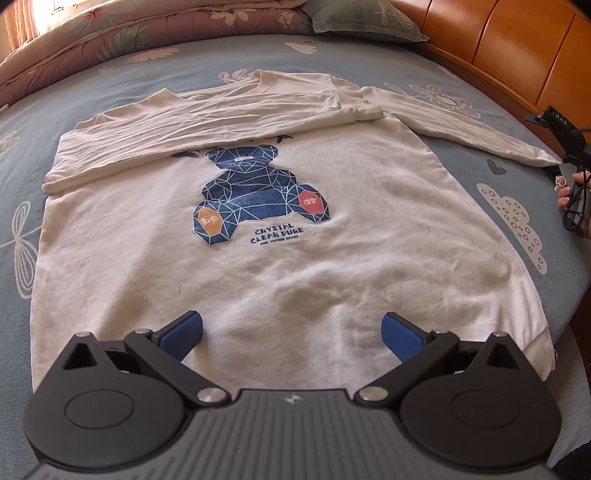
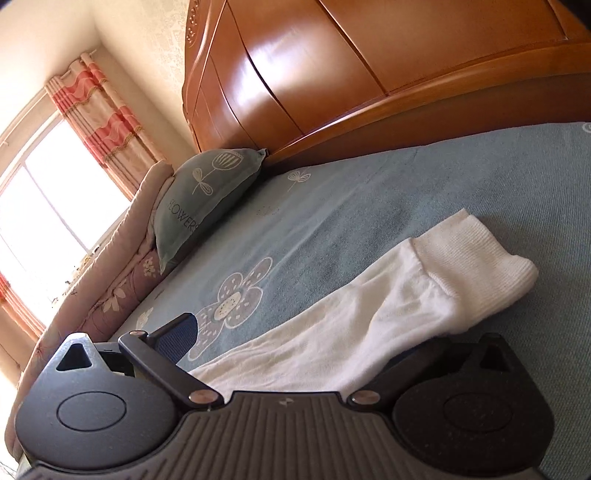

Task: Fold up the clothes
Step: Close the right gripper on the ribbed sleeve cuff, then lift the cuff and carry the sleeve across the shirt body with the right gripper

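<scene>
Spread-jawed and empty, left gripper [image 1: 291, 332] hovers over white bear-print cotton sweatshirt [image 1: 280, 258]; right gripper [image 2: 295, 347], open, straddles outstretched ribbed-cuff sleeve [image 2: 369, 314], next to fold inward.

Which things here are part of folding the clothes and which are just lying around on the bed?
Part of the job:
white sweatshirt
its outstretched sleeve, lying between the right gripper fingers
left gripper, open above the hem

Just lying about:
green pillow
folded quilt
blue bedsheet
wooden headboard
curtain
</scene>
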